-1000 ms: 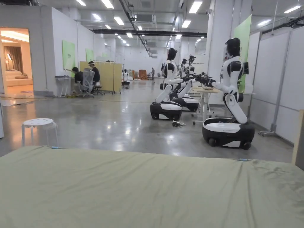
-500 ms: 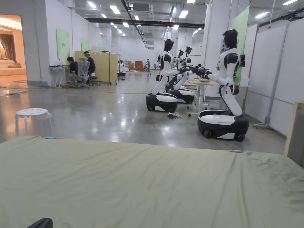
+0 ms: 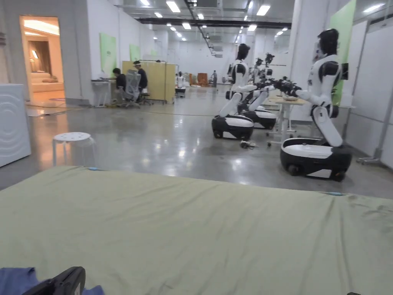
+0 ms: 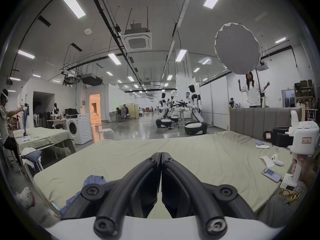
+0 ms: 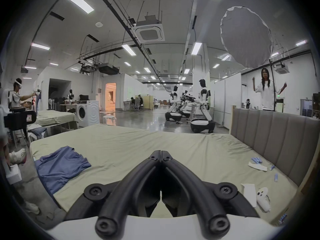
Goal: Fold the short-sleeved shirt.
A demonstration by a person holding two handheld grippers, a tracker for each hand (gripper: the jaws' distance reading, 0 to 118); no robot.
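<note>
A: Where's the shirt (image 5: 58, 167) lying?

B: On the bed (image 5: 155, 145), down at the near left corner, about eight o'clock from the middle of the mattress in the right gripper view. It's blue, spread loosely and rumpled, and its lower part hangs over the near edge of the green sheet.

A: Is either tool on it?

B: No. The right gripper (image 5: 161, 154) sits above bare sheet with its two black jaws clenched tip to tip, nothing between them; the shirt is well off at its nine o'clock. The left gripper (image 4: 161, 155) is the same: jaws pressed together on nothing. A bit of the blue cloth peeks out beside its left jaw arm, around seven o'clock in the left gripper view, but I cannot tell if it touches.

A: And from the head view?

B: A black part of the left gripper pokes up at the bottom left, with blue fabric just beside it.

A: What else is on the bed?

B: Over at four o'clock, near the grey padded headboard (image 5: 277, 139), there's a white controller (image 5: 263, 198), a sheet of paper (image 5: 249, 193) and a few small blue bits. A phone (image 4: 271, 174) lies on that side too, in the left gripper view.

A: Beyond the bed?

B: Shiny floor, a white stool (image 3: 72, 138) at eleven o'clock, and white-and-black humanoid robots (image 3: 318, 111) at one o'clock.
</note>
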